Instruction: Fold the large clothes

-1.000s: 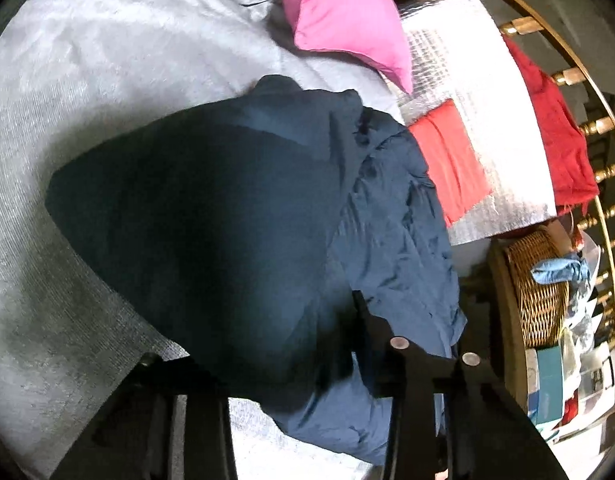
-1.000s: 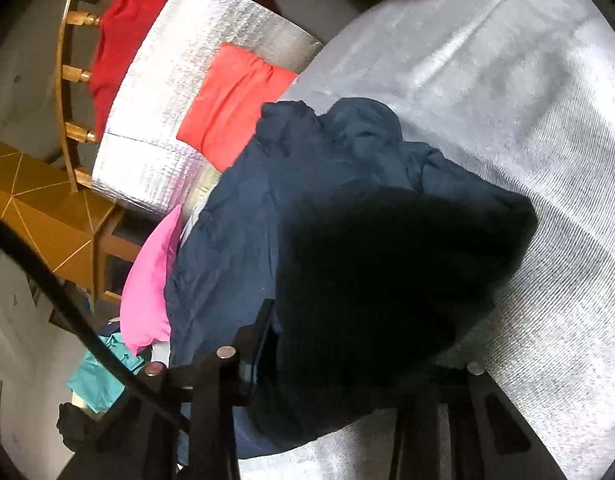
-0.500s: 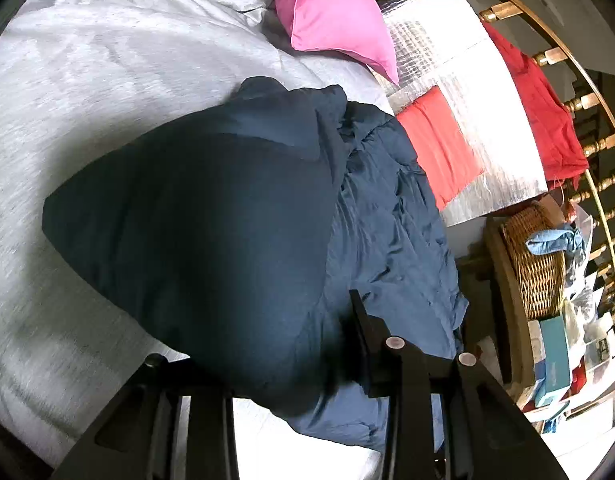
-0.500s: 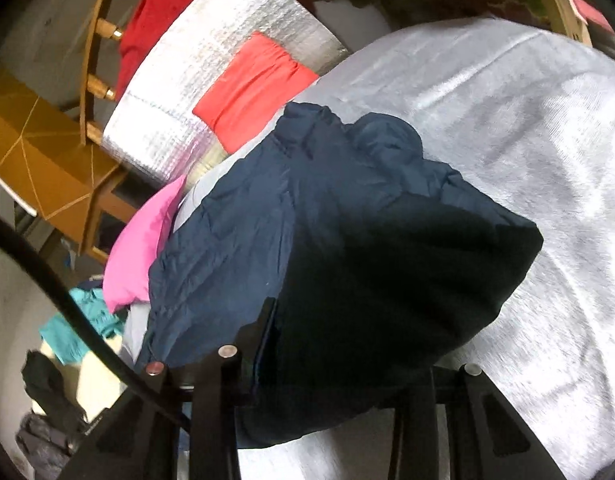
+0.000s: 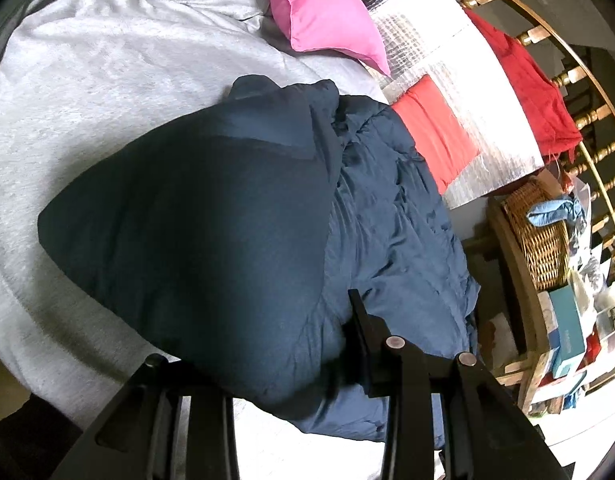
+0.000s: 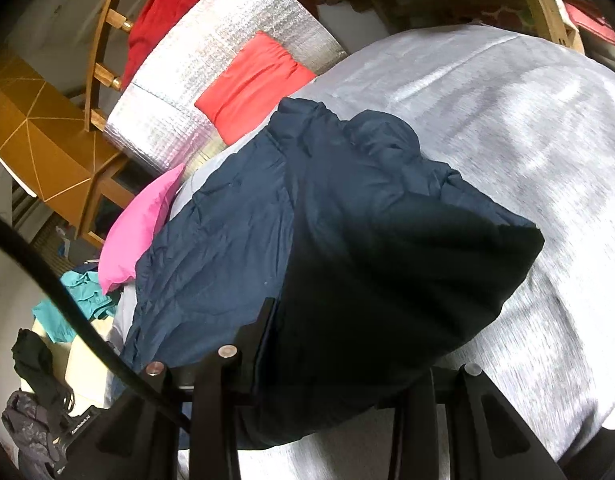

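On the grey bed cover [image 5: 107, 92], right in front of both tongs, a big navy padded jacket [image 5: 379, 216]. Left tongs [image 5: 267, 364] clenched on a thick fold of the jacket; the lifted fold bulges up between the two fingers and hides the tips. Right tongs [image 6: 339, 364] the same, clamped on a dark fold of the jacket [image 6: 235, 248], cloth filling the gap between the fingers. Only one inner finger [image 5: 361, 332] shows clear in the left view, pressed against the fabric.

Writing: small white print on the right tongs' body at lower left of its view, too small to read surely. Teal box [image 5: 567, 332] on the shelf to the right of the left tongs has print, unreadable. No label seen on the jacket.

Jacket's long axis runs away from the tongs, near end gripped and raised, far end with the collar-like bump pointing toward the silver quilted mat [image 5: 459, 80]. Held half folded over, lying partly on the lighter, wrinkled half beside it.

Beyond the jacket: red cloth [image 5: 431, 128] on the mat, touching the jacket's far edge in the left view. Pink pillow [image 5: 323, 12] ahead of the left tongs, left of the jacket in the right view. Wicker basket [image 5: 543, 240] off to the left tongs' right. Darker red garment [image 5: 527, 80] hung on the wooden rail [image 5: 587, 116].
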Demonstrator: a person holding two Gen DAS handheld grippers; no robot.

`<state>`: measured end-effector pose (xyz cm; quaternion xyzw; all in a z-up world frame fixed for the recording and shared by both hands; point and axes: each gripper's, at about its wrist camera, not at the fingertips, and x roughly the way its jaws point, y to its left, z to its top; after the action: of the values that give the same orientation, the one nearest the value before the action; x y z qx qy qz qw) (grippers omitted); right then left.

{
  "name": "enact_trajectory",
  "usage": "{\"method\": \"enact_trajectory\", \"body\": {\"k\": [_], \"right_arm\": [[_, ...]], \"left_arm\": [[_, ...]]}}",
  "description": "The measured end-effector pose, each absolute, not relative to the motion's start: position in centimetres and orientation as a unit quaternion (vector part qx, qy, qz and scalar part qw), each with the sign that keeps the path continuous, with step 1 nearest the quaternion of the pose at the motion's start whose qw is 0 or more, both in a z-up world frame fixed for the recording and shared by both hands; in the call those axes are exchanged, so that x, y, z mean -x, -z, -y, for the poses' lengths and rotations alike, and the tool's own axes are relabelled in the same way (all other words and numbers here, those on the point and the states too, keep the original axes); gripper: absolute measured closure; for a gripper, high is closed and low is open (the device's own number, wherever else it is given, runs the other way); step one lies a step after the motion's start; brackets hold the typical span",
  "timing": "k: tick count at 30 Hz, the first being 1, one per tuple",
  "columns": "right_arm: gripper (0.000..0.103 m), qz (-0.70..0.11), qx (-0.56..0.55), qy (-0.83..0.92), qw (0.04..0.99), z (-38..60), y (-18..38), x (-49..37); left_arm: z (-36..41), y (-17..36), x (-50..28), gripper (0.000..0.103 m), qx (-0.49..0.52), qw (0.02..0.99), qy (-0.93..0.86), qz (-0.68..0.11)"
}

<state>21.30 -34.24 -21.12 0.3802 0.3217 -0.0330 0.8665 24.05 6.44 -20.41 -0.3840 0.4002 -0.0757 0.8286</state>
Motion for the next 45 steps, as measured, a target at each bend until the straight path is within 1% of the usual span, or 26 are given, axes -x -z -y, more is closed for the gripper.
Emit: {"method": "enact_trajectory", "body": {"k": [3,5,6,7,8,9,10,12,13,16,19,23,25,26,27,30,32,33,34,38,42,45], "right_arm": [[0.065,-0.327,-0.377,0.034,0.866,34.4,21.6,-21.6],[0.065,-0.334,-0.377,0.037,0.863,34.5,21.9,-21.8],[0.062,-0.336,-0.383,0.038,0.86,34.6,22.1,-21.8],[0.061,-0.336,-0.392,0.036,0.856,34.8,22.2,-21.8],[0.058,-0.341,-0.402,0.032,0.849,35.1,22.2,-21.8],[0.055,-0.346,-0.409,0.029,0.844,35.3,22.2,-21.8],[0.047,-0.355,-0.418,0.025,0.836,35.6,22.3,-21.7],[0.04,-0.366,-0.428,0.027,0.826,36.2,22.1,-20.9],[0.04,-0.37,-0.432,0.023,0.822,36.4,22.1,-20.3],[0.04,-0.388,-0.439,0.004,0.81,37.3,21.5,-18.3],[0.04,-0.399,-0.42,-0.006,0.815,38.3,19.8,-16.3],[0.04,-0.358,-0.391,-0.025,0.848,38.9,16.1,-15.1],[0.041,-0.338,-0.378,-0.038,0.861,38.6,14.7,-16.1],[0.042,-0.337,-0.376,-0.043,0.862,38.4,14.6,-17.0],[0.046,-0.336,-0.374,-0.044,0.863,38.1,14.6,-17.7],[0.047,-0.352,-0.36,-0.025,0.864,37.6,15.9,-20.3],[0.049,-0.374,-0.367,-0.001,0.852,38.0,17.7,-22.1],[0.056,-0.396,-0.377,0.005,0.837,38.4,19.1,-23.0],[0.057,-0.418,-0.387,0.008,0.822,38.6,20.2,-23.7],[0.056,-0.417,-0.399,-0.005,0.817,39.1,19.6,-23.9],[0.056,-0.373,-0.391,-0.014,0.841,39.3,17.1,-24.0],[0.056,-0.362,-0.379,-0.023,0.851,39.1,15.8,-25.6]], "left_arm": [[-6.0,20.7,-25.1,0.064,0.373,0.829,0.073,-0.41],[-6.0,21.1,-25.7,0.056,0.373,0.824,0.069,-0.421],[-6.3,21.4,-25.9,0.054,0.38,0.819,0.071,-0.424],[-6.6,21.7,-26.3,0.049,0.391,0.809,0.074,-0.431],[-7.0,22.0,-26.6,0.045,0.401,0.8,0.076,-0.441],[-7.2,22.2,-26.7,0.045,0.407,0.793,0.08,-0.446],[-7.6,22.3,-26.9,0.041,0.413,0.785,0.086,-0.455],[-8.3,22.1,-26.7,0.04,0.411,0.783,0.092,-0.457],[-8.6,21.9,-26.5,0.04,0.408,0.784,0.099,-0.457],[-10.0,20.9,-25.7,0.04,0.389,0.792,0.105,-0.458],[-11.1,19.2,-24.6,0.04,0.359,0.818,0.089,-0.441],[-10.2,15.4,-24.1,0.039,0.264,0.881,0.059,-0.389],[-8.8,14.1,-24.9,0.038,0.227,0.897,0.064,-0.374],[-8.3,13.9,-25.4,0.038,0.211,0.902,0.065,-0.371],[-7.6,13.8,-25.9,0.037,0.197,0.906,0.061,-0.371],[-6.4,14.7,-28.0,0.036,0.155,0.905,0.043,-0.394],[-5.8,17.3,-30.3,0.035,0.113,0.886,0.011,-0.449],[-5.9,18.0,-30.6,0.034,0.104,0.881,0.006,-0.461],[-5.8,18.9,-31.3,0.031,0.097,0.877,0.007,-0.471],[-6.0,17.9,-31.4,0.031,0.079,0.883,0.003,-0.463],[-5.7,15.8,-31.7,0.031,0.075,0.897,0.009,-0.436],[-4.6,14.9,-33.2,0.031,0.046,0.902,0.007,-0.428]]}}
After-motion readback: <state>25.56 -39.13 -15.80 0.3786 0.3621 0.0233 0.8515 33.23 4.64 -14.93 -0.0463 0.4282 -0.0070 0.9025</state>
